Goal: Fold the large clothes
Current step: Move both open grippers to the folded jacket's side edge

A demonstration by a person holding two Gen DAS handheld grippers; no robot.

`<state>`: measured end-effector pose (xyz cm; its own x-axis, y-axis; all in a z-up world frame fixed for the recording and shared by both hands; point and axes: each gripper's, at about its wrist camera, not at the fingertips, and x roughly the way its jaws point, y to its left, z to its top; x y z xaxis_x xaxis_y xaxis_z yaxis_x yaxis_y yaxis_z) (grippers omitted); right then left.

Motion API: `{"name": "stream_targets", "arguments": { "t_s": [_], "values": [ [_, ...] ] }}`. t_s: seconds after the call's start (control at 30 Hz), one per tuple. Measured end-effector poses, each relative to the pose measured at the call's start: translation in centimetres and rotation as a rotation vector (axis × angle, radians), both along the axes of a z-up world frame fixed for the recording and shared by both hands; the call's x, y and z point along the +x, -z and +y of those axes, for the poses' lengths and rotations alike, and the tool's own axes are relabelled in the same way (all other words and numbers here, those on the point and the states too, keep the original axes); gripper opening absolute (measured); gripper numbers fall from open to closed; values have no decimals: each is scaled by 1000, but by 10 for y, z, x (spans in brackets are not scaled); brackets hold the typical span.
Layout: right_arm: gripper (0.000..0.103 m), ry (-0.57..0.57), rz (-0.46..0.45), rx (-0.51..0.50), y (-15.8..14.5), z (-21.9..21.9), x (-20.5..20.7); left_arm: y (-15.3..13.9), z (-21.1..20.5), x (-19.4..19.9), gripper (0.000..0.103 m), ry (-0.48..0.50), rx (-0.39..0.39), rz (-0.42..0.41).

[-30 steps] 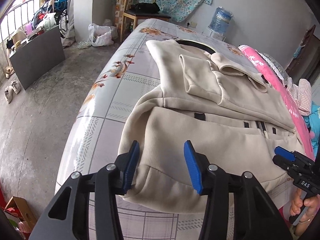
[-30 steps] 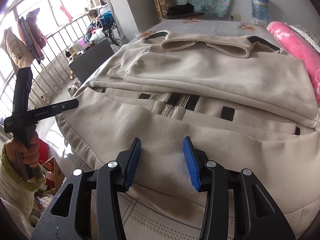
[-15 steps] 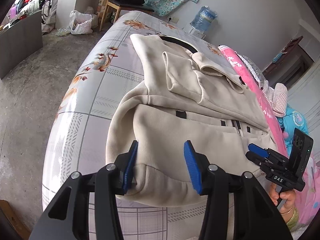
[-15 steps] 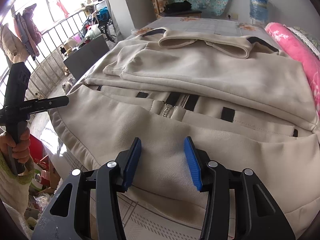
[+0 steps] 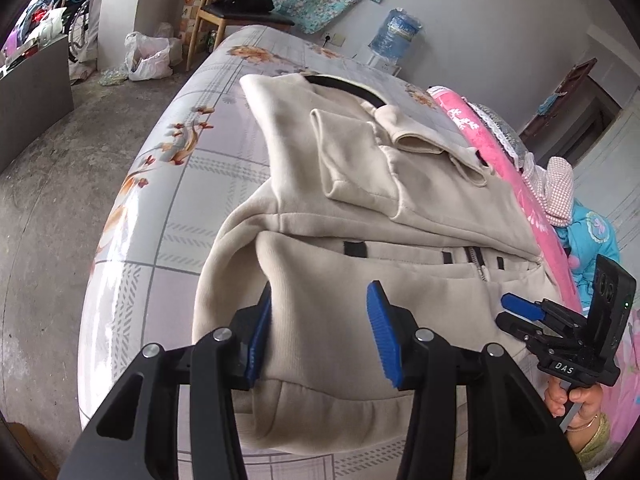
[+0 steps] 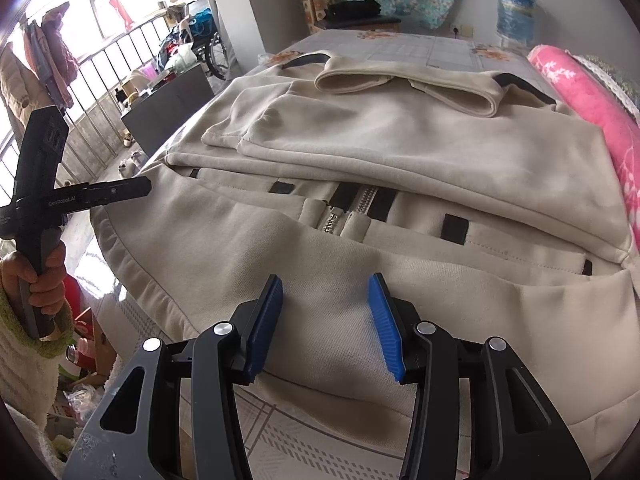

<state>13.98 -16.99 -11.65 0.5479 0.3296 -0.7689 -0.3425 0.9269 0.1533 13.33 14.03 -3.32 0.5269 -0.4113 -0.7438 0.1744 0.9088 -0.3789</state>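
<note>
Jacket (image 5: 400, 208) is spread on the bed (image 5: 168, 184), long axis running away; its near hem is straddled by unclenched left tongs (image 5: 320, 336) and right tongs (image 6: 326, 324), nothing gripped.

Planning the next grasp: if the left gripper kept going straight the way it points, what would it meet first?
Probably the beige jacket: the left gripper stands open right over its near folded edge, though depth is hard to judge.
</note>
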Motion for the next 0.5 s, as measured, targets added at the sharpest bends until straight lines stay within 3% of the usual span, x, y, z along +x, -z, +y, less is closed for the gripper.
{"name": "stream_targets", "arguments": {
  "t_s": [0.1, 0.17, 0.2, 0.33, 0.5],
  "values": [
    [44, 1, 1, -1, 0, 0, 1, -4, -6, -1, 44, 22, 27, -28],
    [44, 2, 2, -1, 0, 1, 1, 3, -11, 2, 43, 5, 109, 2],
    [44, 3, 4, -2, 0, 1, 1, 6, -15, 4, 36, 0, 162, 12],
    [44, 6, 9, -5, -2, 1, 1, 6, -25, 0, 26, -10, 286, -32],
    [45, 34, -10, 19, -13, -11, -6, 6, -30, -2, 19, -32, 363, -61]
  ]
}}
